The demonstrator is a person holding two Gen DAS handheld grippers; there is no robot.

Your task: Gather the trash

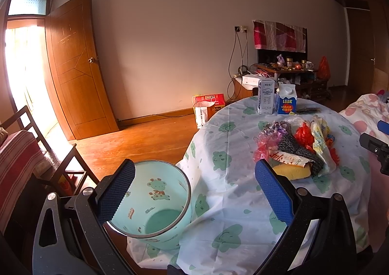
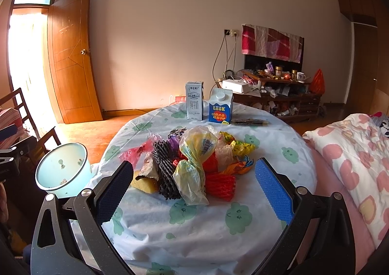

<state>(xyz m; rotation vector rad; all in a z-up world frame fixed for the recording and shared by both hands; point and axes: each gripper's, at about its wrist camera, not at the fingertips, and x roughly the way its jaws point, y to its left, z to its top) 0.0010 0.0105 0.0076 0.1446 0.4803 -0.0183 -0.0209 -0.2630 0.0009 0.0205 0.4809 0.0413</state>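
**A:** Trash first: where does it sit?

**B:** The trash pile (image 2: 192, 165) lies heaped near the middle of the counter (image 2: 194, 233), a little toward the near edge. It holds a yellowish plastic bag (image 2: 194, 151), a black mesh sleeve (image 2: 165, 172), a red ribbed wrapper (image 2: 220, 186) and a yellow sponge (image 2: 145, 183) under a torn paper scrap.

**A:** And where should it go?

**B:** Likely into the mint-green bin (image 1: 155, 204), which stands off the counter's left edge, below its level, mouth open and apparently empty.

**A:** So which step is this?

**B:** I judge it the very start: nothing gripped, nothing binned. The right tongs (image 2: 194, 192) are spread wide, empty, and aimed at the pile from the near edge without touching it. The left tongs (image 1: 194, 192) are likewise spread and empty, hovering over the near-left edge with the bin's rim just behind the left finger.

**A:** Next move?

**B:** Probably the right tongs go forward and down onto one loose piece, the plastic bag being nearest. Soft film may slip or drag its neighbours.

**A:** Anything else around?

**B:** Two cartons, a grey milk carton (image 2: 194, 104) and a blue carton (image 2: 220, 109), stand upright at the far edge, well apart from the pile.
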